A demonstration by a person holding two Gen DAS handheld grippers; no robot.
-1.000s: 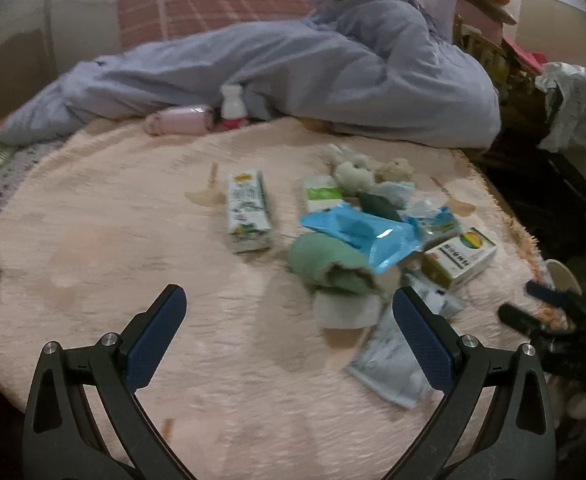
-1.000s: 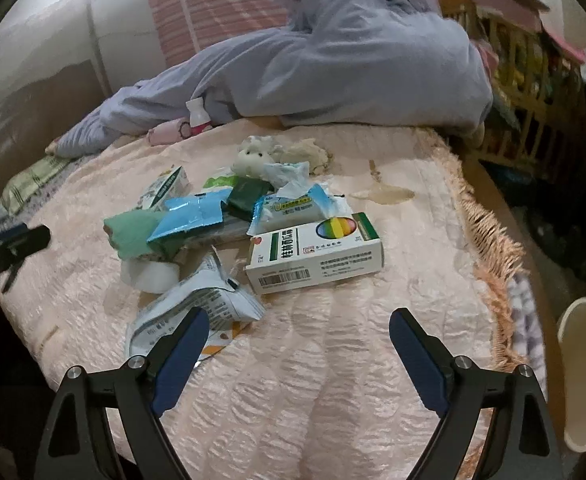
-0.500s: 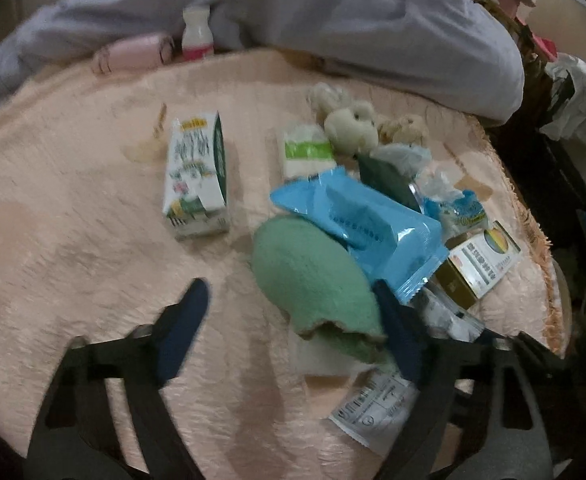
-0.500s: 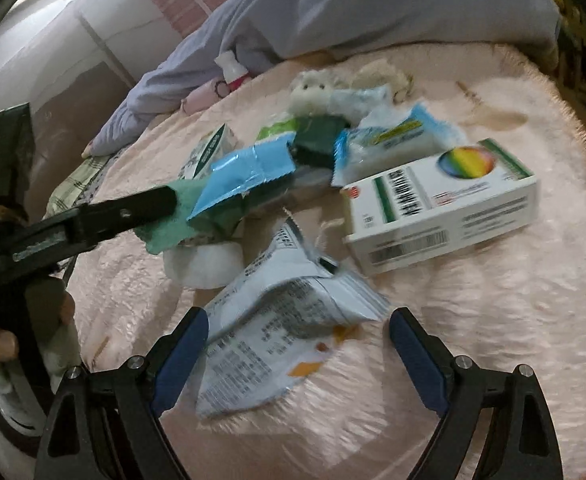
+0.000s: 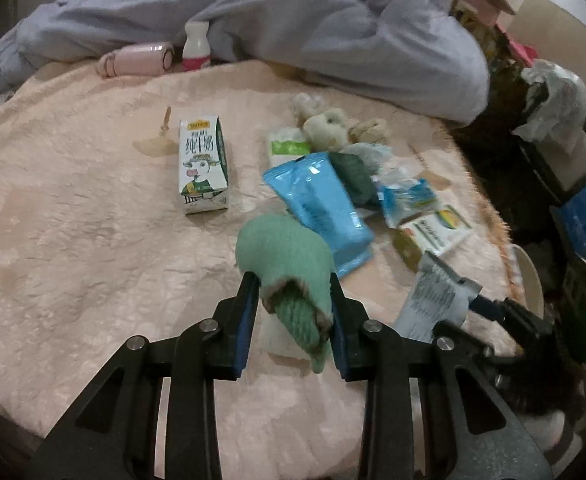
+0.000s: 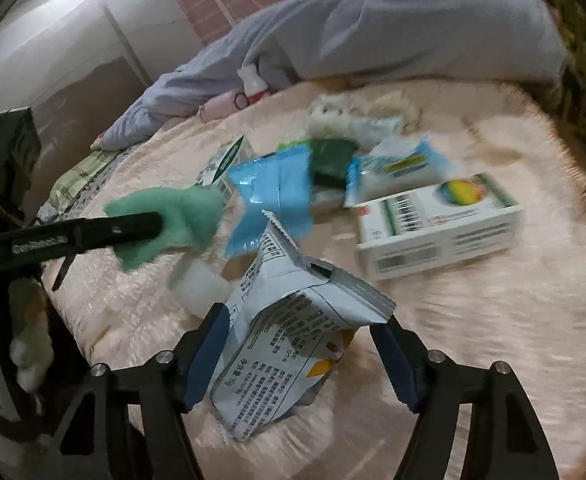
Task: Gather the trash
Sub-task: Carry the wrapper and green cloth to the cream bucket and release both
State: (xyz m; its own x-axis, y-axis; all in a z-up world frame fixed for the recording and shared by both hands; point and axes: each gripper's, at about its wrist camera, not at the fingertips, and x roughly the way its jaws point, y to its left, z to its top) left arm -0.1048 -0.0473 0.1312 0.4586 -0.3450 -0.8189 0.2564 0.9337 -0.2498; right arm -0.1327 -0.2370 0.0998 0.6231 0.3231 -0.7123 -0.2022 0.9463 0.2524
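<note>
We are closing the left gripper (image 5: 293,300) on the fuzzy green sock (image 5: 289,256), pads pressing it, just beside the blue pouch (image 5: 319,204). Our right gripper (image 6: 301,344) is narrowing around the crinkly white packet (image 6: 293,340), nearer us than that pouch. Nothing is binned yet; carton and box are waiting.

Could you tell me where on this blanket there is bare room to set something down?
The widest bare patch of the pink blanket lies left of the milk carton, reaching the near edge. A smaller one lies right of the white medicine box. Around the blue pouch and green cloth it is crowded.
</note>
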